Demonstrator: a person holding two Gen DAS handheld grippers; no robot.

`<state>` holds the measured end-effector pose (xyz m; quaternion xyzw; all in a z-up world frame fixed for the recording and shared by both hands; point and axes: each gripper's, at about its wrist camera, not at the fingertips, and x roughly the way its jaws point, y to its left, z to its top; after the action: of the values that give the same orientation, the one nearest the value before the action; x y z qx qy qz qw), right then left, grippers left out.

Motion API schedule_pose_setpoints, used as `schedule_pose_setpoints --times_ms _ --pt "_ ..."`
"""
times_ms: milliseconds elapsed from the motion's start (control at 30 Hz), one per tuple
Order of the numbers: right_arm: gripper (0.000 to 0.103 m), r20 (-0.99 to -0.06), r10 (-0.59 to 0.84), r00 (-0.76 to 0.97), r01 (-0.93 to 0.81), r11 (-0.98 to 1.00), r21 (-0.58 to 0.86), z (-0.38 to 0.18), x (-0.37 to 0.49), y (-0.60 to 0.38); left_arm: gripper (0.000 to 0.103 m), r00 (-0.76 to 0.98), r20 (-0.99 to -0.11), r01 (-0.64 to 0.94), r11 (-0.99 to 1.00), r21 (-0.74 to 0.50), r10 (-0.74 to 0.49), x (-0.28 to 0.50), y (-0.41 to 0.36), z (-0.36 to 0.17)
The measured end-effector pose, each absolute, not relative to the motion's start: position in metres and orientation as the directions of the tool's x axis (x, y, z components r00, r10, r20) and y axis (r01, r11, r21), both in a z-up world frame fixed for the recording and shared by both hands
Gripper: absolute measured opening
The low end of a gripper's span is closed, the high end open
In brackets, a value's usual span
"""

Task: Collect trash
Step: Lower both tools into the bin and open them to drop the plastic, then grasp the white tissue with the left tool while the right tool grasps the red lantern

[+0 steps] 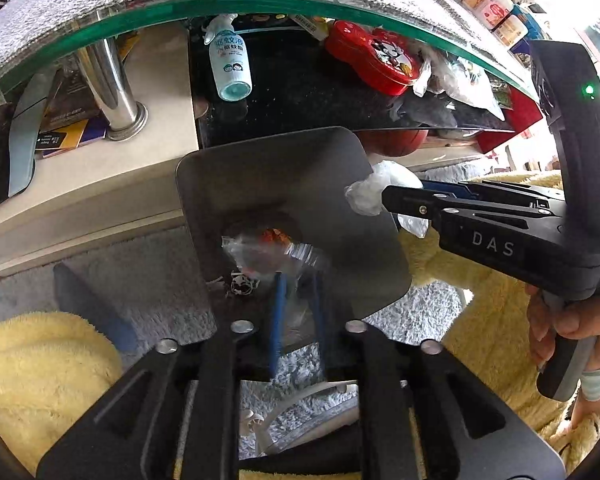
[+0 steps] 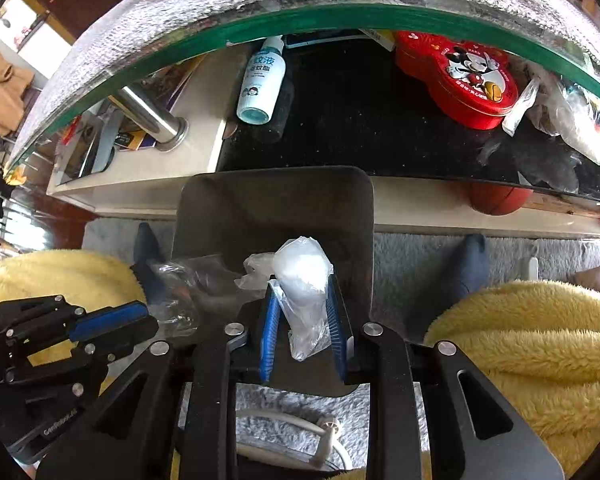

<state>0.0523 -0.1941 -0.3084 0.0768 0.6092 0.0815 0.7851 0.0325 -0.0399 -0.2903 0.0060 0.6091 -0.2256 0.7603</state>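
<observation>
Two pieces of trash are in my grippers, one each, both over the open bin so they can drop straight in. Nearest, my right gripper (image 2: 302, 316) is clamped on a crumpled white plastic bag (image 2: 304, 276), its blue pads (image 2: 271, 320) pinching the lower part while the bulk stands up above them. My left gripper (image 1: 298, 312) grips a clear plastic wrapper (image 1: 268, 252) with some red print, blurred in its own view, so I judge it pinched rather than see it sharply. Both hang above the grey metal bin (image 2: 352, 216), which sits on the grey shaggy rug (image 2: 420, 256) between my knees under the yellow fleece (image 2: 540, 340), close enough for both hands. Beyond it runs the low table's lower shelf with a spray bottle (image 2: 262, 80) and a red Mickey tin (image 2: 460, 76), under the glass tabletop (image 2: 300, 20).
</observation>
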Motion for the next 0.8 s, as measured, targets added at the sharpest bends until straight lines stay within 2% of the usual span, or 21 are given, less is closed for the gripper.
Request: schedule_pose_setpoints --times_ms 33,67,167,200,300,367,400,433,467,800 --pt "0.046 -0.944 0.222 0.245 -0.031 0.975 0.222 -0.308 0.055 -0.195 0.022 0.159 -0.929 0.350 0.899 -0.263 -0.334 0.033 -0.040 -0.290" --pt "0.050 -0.942 0.223 0.249 -0.027 0.974 0.223 -0.308 0.056 -0.196 0.025 0.162 -0.929 0.351 0.900 -0.260 -0.332 0.035 -0.039 -0.289" --pt "0.052 -0.940 0.220 0.260 -0.015 0.975 0.224 -0.304 0.059 -0.199 0.036 0.173 -0.930 0.347 0.904 -0.252 -0.325 0.037 -0.036 -0.286" --pt "0.052 -0.940 0.217 0.264 -0.013 0.975 0.221 -0.302 0.060 -0.200 0.044 0.179 -0.930 0.345 0.905 -0.247 -0.322 0.038 -0.035 -0.284" --pt "0.064 -0.933 0.194 0.303 -0.001 0.979 0.203 -0.289 0.063 -0.208 0.067 0.217 -0.927 0.338 0.914 -0.223 -0.306 0.042 -0.029 -0.273" --pt "0.084 -0.925 0.174 0.338 0.014 0.982 0.190 -0.277 0.066 -0.215 0.077 0.250 -0.923 0.335 0.920 -0.202 -0.293 0.045 -0.024 -0.261" --pt "0.090 -0.918 0.161 0.362 0.027 0.983 0.183 -0.269 0.067 -0.219 0.085 0.263 -0.920 0.332 0.923 -0.195 -0.289 0.046 -0.022 -0.256" --pt "0.098 -0.910 0.150 0.387 0.039 0.983 0.179 -0.261 0.068 -0.224 0.088 0.289 -0.915 0.324 0.928 -0.185 -0.283 0.049 -0.017 -0.247" --pt "0.098 -0.897 0.145 0.417 0.049 0.982 0.181 -0.250 0.070 -0.229 0.093 0.307 -0.910 0.317 0.931 -0.178 -0.279 0.052 -0.014 -0.239" --pt "0.099 -0.814 0.118 0.569 0.054 0.982 0.179 -0.174 0.104 -0.252 0.095 0.452 -0.850 0.277 0.948 -0.155 -0.271 0.091 0.009 -0.170"
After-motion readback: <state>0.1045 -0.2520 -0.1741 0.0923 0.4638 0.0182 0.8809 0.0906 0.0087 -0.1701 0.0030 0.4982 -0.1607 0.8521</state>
